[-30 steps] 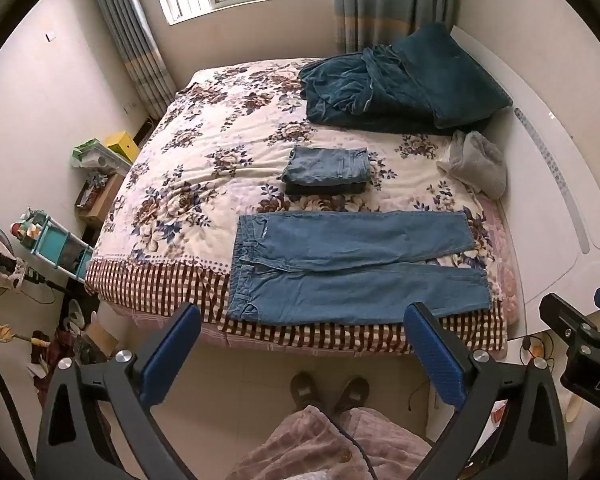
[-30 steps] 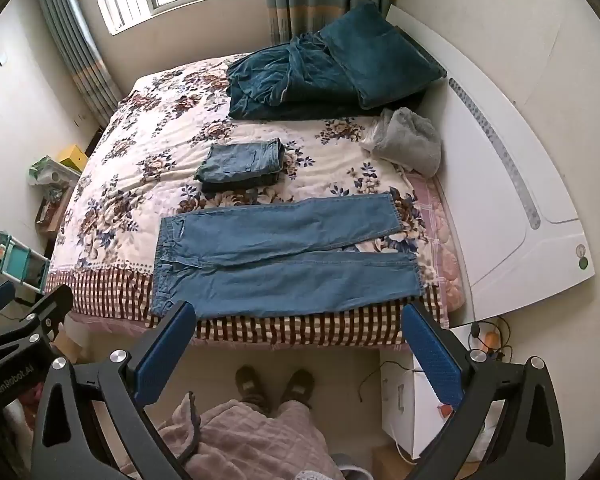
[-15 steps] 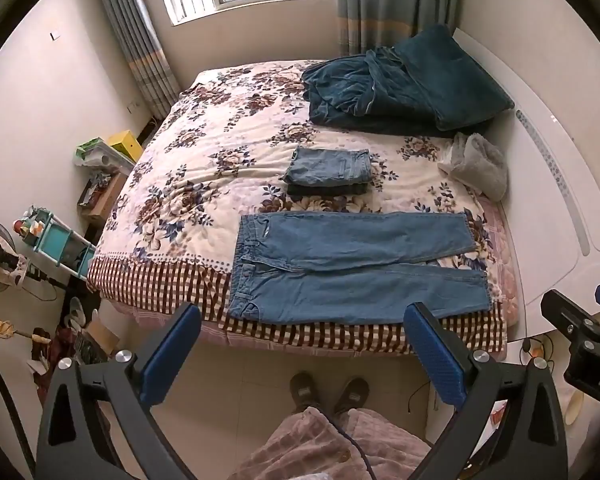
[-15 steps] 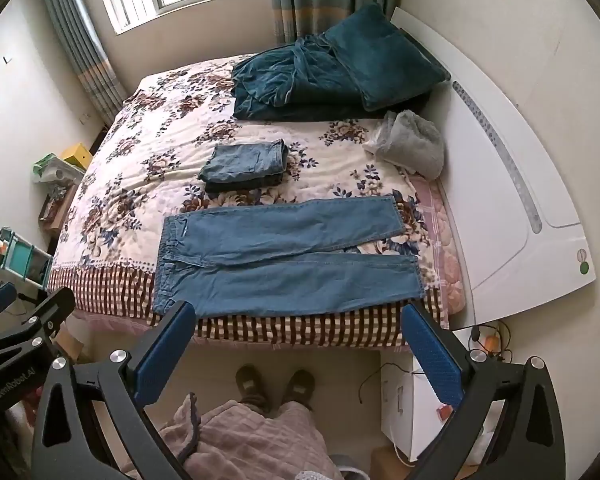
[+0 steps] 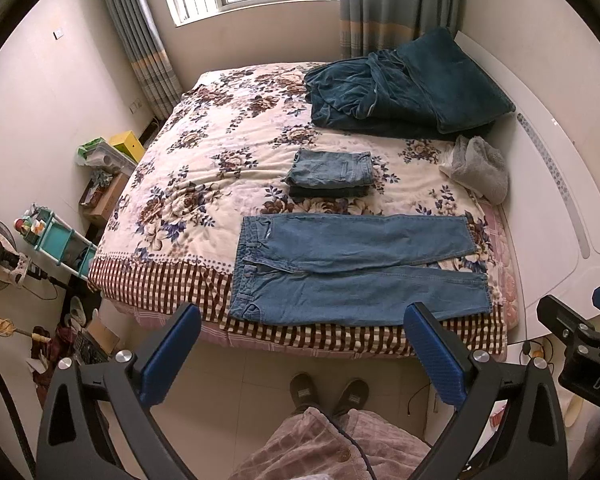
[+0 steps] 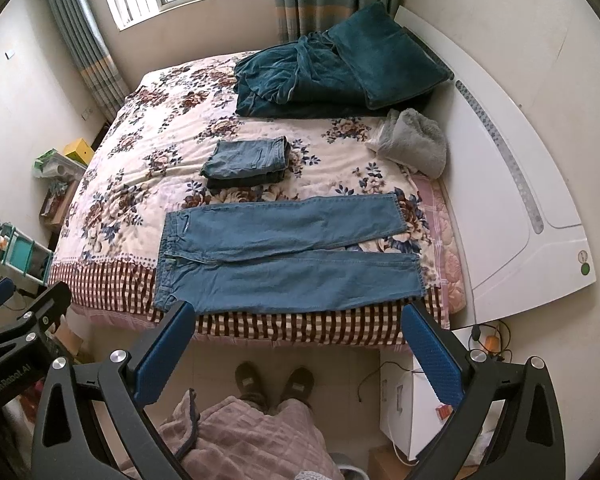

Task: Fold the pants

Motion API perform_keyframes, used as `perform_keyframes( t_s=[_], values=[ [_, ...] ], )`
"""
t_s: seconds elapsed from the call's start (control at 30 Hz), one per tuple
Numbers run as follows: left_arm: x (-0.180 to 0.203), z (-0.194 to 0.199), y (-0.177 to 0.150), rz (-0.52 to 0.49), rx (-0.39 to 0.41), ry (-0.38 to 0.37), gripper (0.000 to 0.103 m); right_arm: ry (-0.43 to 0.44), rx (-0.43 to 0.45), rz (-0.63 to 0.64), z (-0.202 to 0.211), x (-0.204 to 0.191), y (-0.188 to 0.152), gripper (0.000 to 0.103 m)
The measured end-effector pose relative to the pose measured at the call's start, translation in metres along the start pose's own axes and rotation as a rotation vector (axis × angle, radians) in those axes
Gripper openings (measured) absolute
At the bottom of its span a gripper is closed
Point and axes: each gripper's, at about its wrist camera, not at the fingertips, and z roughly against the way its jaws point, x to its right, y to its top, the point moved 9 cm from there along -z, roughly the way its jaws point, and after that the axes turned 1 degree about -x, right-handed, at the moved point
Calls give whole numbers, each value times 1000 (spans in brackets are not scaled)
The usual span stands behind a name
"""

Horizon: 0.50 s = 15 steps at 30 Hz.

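A pair of blue jeans (image 5: 356,268) lies flat and spread out at the near edge of the bed, waistband to the left, legs to the right; it also shows in the right wrist view (image 6: 288,256). My left gripper (image 5: 300,316) is open and empty, held high above the floor in front of the bed. My right gripper (image 6: 296,316) is open and empty, at the same height. Each gripper shows at the edge of the other's view.
A stack of folded jeans (image 5: 330,174) sits mid-bed behind the flat pair. A dark teal blanket (image 5: 404,88) and a grey fleece (image 5: 480,168) lie by the white headboard (image 5: 560,184). The person's feet (image 5: 328,392) stand at the bedside. Clutter lines the left floor.
Both views have drifted slightly; the bed sits a little more to the right in frame. The jeans have not moved and both grippers stay open.
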Motion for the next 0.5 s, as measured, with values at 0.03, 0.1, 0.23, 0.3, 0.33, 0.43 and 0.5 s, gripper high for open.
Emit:
perform_keyframes(
  t_s=[0.03,0.1,0.23,0.3,0.33,0.43,0.5],
  values=[
    [-1,1,0,0,0,1,103,-1,4,-1,1,0,0,103],
    [-1,1,0,-1,-1,1,103,-2,8,-5,2,0,0,103],
    [-1,1,-1,0,-1,0,103,-1,5,-8,1,1,0,103],
    [0,1,-1,0,1,1,103,-1,5,-4,1,3,0,103],
    [0,0,0,-1,2,1,103,-1,4,-4,0,3,-1,103],
    [1,0,0,0,1,2,103,-1,0,-2,-1,2,-2,103],
    [0,0,-1,-1,1,2,103,-4,-2,2,-2,0,-2,103]
  ],
)
